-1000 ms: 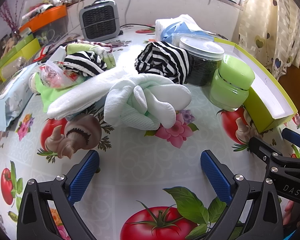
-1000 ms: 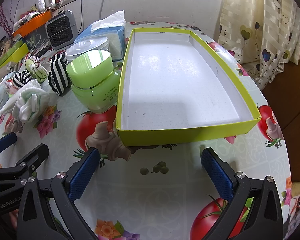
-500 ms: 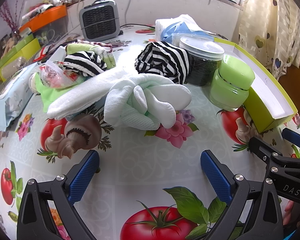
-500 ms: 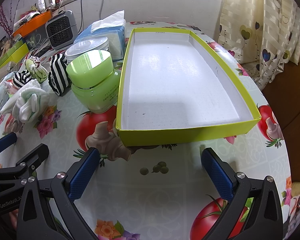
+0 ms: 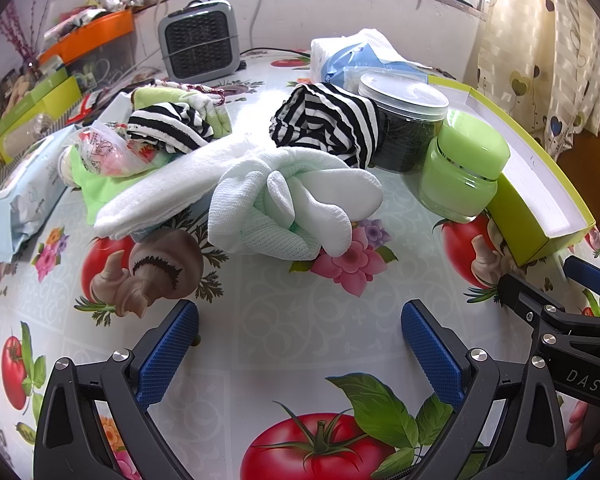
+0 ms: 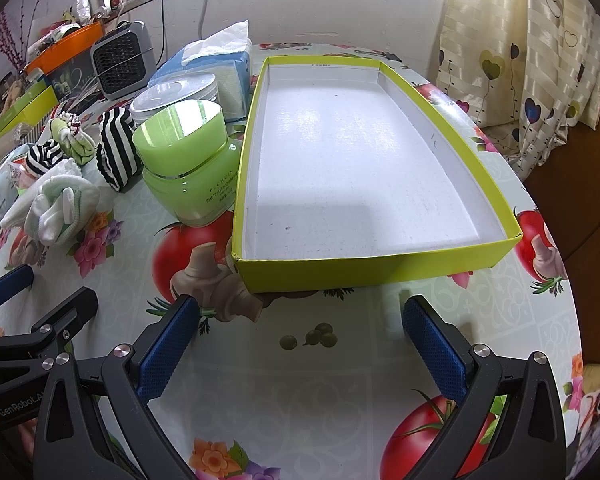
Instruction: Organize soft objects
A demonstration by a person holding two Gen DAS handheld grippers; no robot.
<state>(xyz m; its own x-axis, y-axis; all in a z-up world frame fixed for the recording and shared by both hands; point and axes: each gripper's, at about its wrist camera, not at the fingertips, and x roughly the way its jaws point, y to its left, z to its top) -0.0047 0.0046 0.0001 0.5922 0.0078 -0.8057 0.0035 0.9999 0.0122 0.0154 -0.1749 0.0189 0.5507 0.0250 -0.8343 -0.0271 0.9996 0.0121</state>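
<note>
A knotted white and pale-green sock bundle (image 5: 288,204) (image 6: 58,206) lies on the tablecloth just beyond my left gripper (image 5: 300,332), which stands open with nothing between its fingers. A rolled black-and-white striped sock (image 5: 328,124) (image 6: 116,148) sits behind the bundle, and a second striped sock (image 5: 168,128) (image 6: 44,156) rests on a green one at the left. My right gripper (image 6: 300,328) is open and empty in front of the near wall of a shallow lime-green box (image 6: 380,268) with a bare white floor.
A green jar (image 5: 464,168) (image 6: 188,168) and a clear-lidded dark jar (image 5: 404,132) stand between the socks and the box. A tissue pack (image 6: 216,68), a small grey heater (image 5: 200,40), a wipes packet (image 5: 24,196) and cluttered bins line the back and left.
</note>
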